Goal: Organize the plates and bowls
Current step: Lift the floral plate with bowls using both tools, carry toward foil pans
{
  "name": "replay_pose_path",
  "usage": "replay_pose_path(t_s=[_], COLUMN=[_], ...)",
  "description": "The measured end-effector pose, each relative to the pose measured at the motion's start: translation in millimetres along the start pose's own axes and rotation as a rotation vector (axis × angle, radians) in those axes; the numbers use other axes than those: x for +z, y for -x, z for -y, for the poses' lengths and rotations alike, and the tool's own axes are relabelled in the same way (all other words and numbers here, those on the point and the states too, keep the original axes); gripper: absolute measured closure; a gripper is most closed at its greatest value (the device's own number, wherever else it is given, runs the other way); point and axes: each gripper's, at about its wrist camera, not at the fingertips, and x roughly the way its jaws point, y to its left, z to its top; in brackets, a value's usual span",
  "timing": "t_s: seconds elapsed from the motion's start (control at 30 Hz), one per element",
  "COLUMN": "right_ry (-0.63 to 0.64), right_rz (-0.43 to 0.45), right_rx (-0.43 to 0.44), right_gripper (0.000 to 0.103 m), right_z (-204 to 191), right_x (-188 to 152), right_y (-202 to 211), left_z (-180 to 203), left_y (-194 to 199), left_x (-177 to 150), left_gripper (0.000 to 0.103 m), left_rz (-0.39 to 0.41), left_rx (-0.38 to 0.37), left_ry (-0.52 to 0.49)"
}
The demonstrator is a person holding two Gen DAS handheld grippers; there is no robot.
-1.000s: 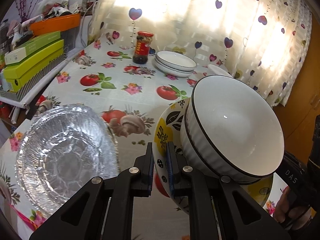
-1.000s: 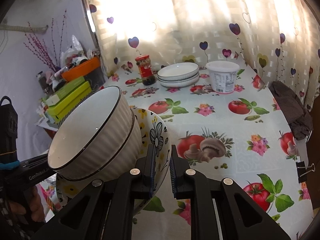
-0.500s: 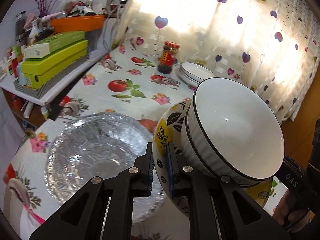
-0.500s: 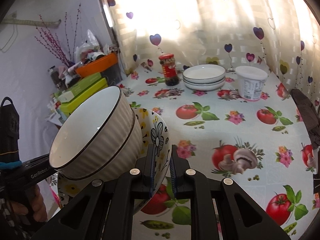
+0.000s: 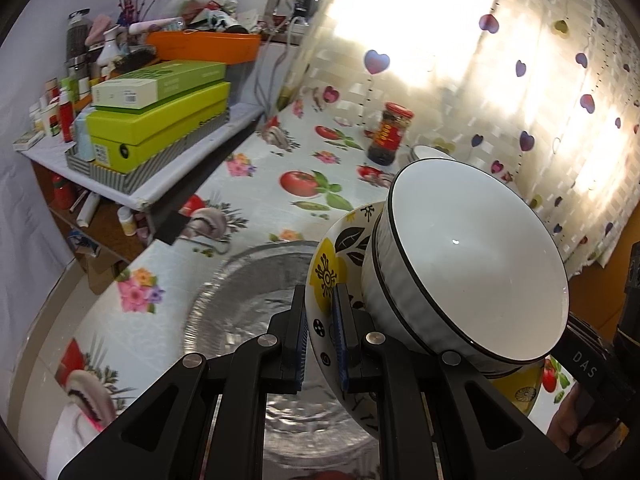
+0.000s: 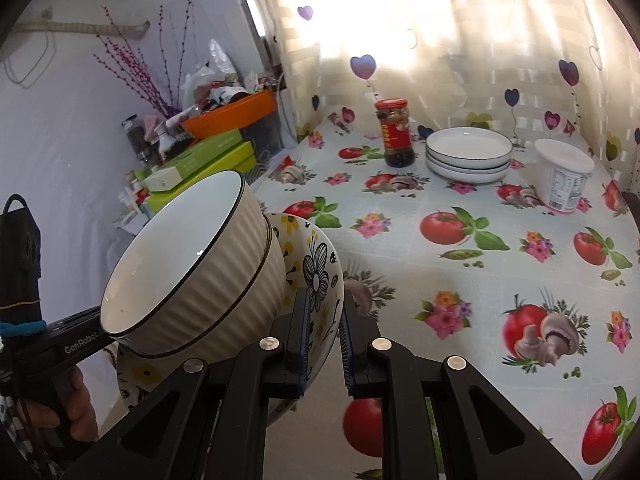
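Observation:
Both grippers pinch opposite rims of a yellow flower-patterned bowl [image 5: 332, 272], also in the right wrist view [image 6: 316, 264]. Two nested white ribbed bowls with black rims [image 5: 472, 276] sit inside it, also in the right wrist view [image 6: 196, 272]. My left gripper [image 5: 320, 340] is shut on the patterned bowl's rim. My right gripper [image 6: 324, 348] is shut on the opposite rim. The stack is held tilted above a clear glass bowl [image 5: 240, 316] on the table. A stack of white plates [image 6: 468, 154] stands at the back of the table.
A red-lidded jar [image 6: 396, 134] and a white tub [image 6: 562, 176] stand by the plates near the heart-print curtain. Green boxes [image 5: 160, 120] and an orange tray [image 5: 204, 46] crowd a side shelf on the left. The table has a tomato-print cloth [image 6: 500, 260].
Both grippers have carried the bowl stack toward the left, over the glass bowl. The plates and jar have shifted right and farther in both views.

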Motion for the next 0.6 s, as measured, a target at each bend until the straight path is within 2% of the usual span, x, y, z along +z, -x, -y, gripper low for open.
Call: replay_pose_path(t_s=[0.6], right_ry=[0.049], right_rz=[-0.063], right_rx=[0.055], right_gripper=[0.089], right_z=[-40], right_x=[-7], right_y=[-36], left_z=[-50], left_y=[5], left_x=[-8], left_gripper=[0.091], left_rz=[-0.003], left_rx=[0.061], left_ry=[0.056])
